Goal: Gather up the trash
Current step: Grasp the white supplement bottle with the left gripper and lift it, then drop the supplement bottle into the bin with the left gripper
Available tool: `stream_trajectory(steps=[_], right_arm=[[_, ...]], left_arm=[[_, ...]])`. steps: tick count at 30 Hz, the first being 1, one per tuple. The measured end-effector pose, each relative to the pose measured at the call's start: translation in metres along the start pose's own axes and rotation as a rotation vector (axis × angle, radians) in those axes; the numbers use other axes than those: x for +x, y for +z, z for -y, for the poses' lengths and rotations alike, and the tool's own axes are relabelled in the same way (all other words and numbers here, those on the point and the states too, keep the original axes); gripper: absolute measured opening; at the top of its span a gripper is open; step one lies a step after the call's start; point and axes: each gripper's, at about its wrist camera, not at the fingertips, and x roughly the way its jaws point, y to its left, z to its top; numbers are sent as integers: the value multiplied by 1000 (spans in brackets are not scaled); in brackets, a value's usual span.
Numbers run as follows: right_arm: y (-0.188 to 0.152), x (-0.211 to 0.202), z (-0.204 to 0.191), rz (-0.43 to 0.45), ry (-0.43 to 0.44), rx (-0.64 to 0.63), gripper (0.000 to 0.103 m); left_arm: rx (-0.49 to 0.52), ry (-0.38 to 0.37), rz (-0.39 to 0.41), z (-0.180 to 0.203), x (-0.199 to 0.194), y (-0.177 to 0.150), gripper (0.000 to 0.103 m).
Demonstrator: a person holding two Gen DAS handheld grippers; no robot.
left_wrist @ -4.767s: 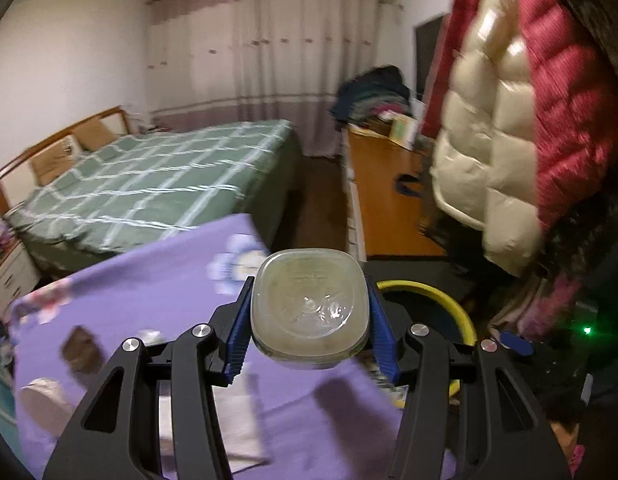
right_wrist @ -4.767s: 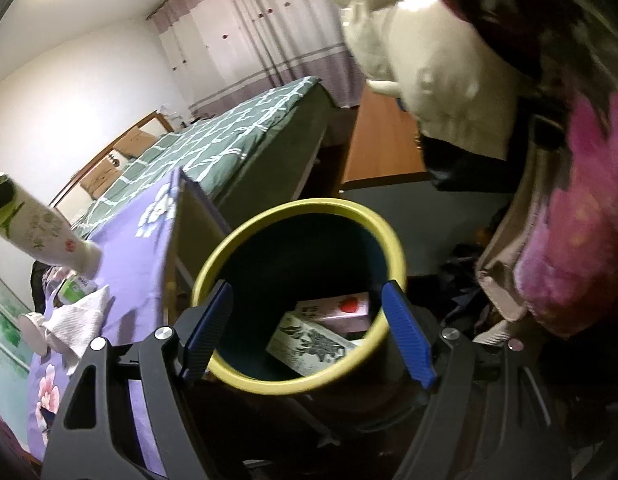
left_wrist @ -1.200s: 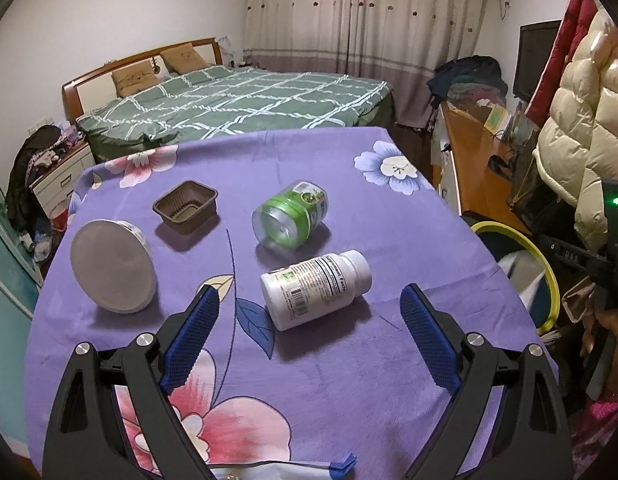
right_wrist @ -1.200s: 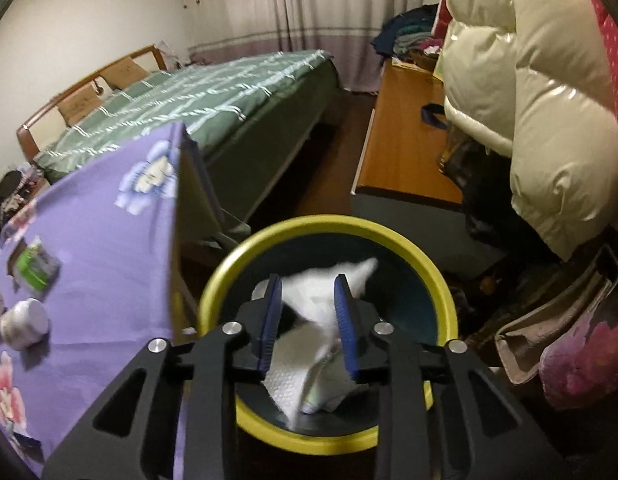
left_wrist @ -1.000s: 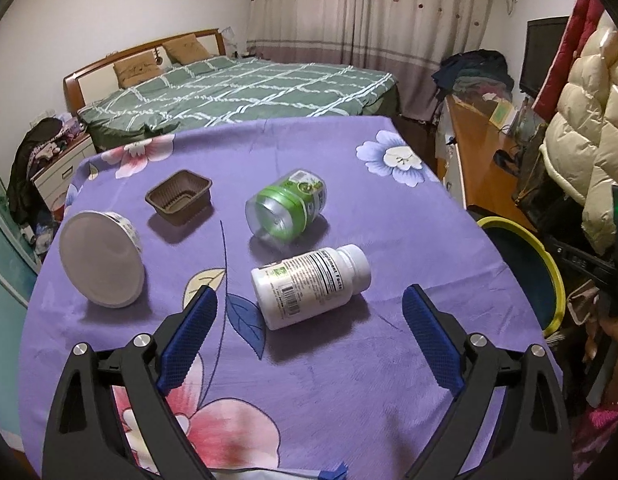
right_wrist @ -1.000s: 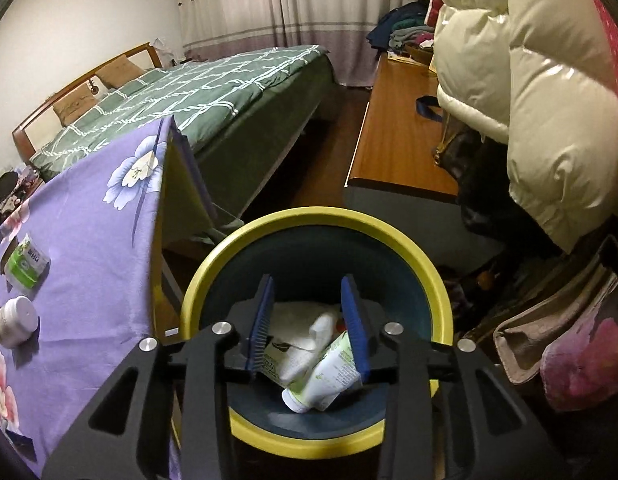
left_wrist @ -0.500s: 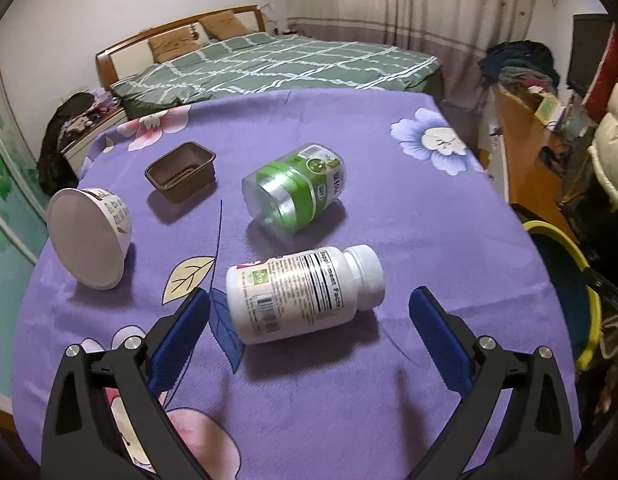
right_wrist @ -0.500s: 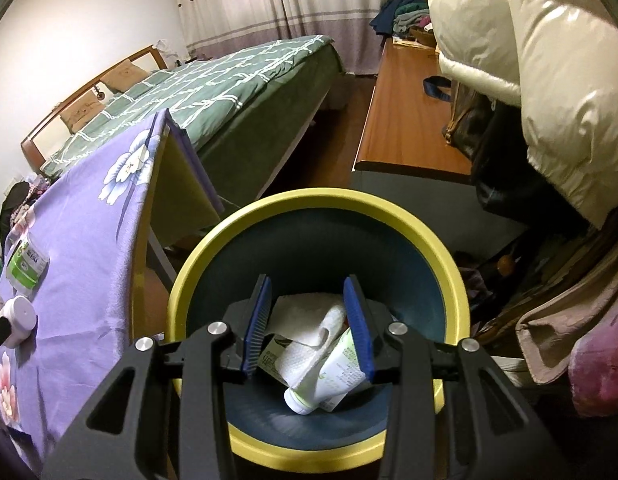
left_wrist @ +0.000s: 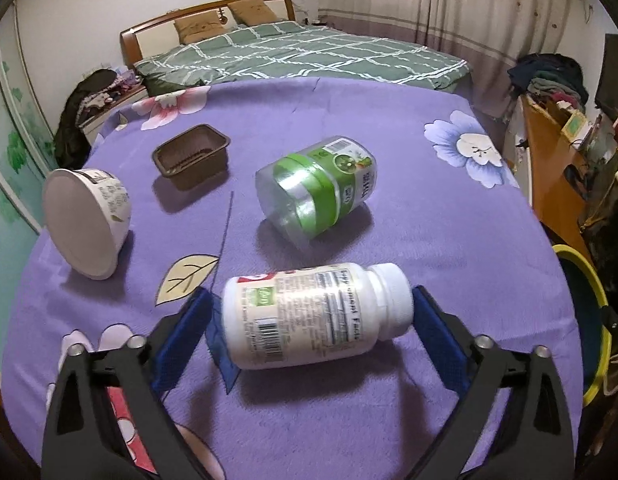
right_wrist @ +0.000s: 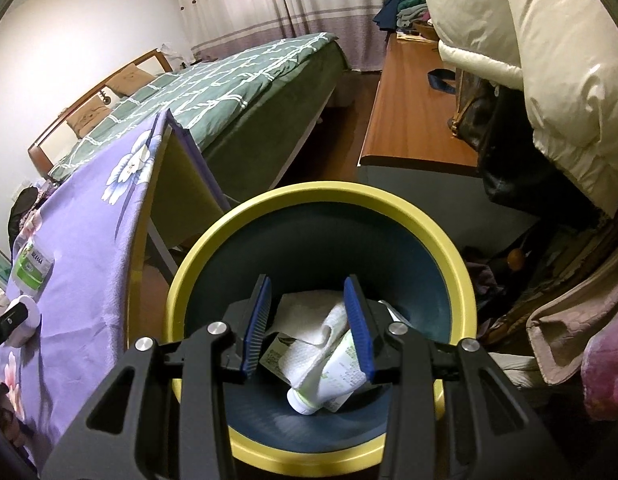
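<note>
White pill bottle (left_wrist: pixel 317 316) lies between the left gripper's (left_wrist: pixel 309 332) closing jaws; right gripper's (right_wrist: pixel 309 328) jaws narrow, empty.

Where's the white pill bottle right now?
In the left wrist view, the white pill bottle lies on its side on the purple tablecloth, between the left gripper's jaws, just below the green-labelled jar.

Supplement bottle (left_wrist: pixel 317 316): white, on its side at your 6 o'clock, cap toward 3 o'clock, label up.
Clear jar (left_wrist: pixel 317 190): green band, on its side just past the bottle at 12 o'clock, base toward you.
Brown tray (left_wrist: pixel 191 156): upright and empty, at 11 o'clock.
White cup (left_wrist: pixel 85 224): tipped over, at 9 o'clock.
Bin (right_wrist: pixel 453 256): yellow rim, dark inside, upright; you see a white tissue (right_wrist: pixel 309 320) and a green-and-white tube (right_wrist: pixel 333 376) inside.
</note>
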Motion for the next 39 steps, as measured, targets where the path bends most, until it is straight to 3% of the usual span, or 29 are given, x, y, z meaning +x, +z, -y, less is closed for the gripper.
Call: stream_trajectory(steps=[6, 16, 27, 39], right_arm=[[-3, -4, -2, 6, 6, -6, 37], [-7, -24, 1, 41, 7, -4, 37], [-27, -51, 28, 79, -90, 6, 37], [-39, -60, 46, 93, -182, 28, 43]], left_arm=[[1, -26, 10, -1, -3, -1, 87], [60, -104, 81, 23, -45, -4, 87], [235, -285, 79, 123, -72, -16, 87], [341, -385, 24, 203, -62, -24, 87]])
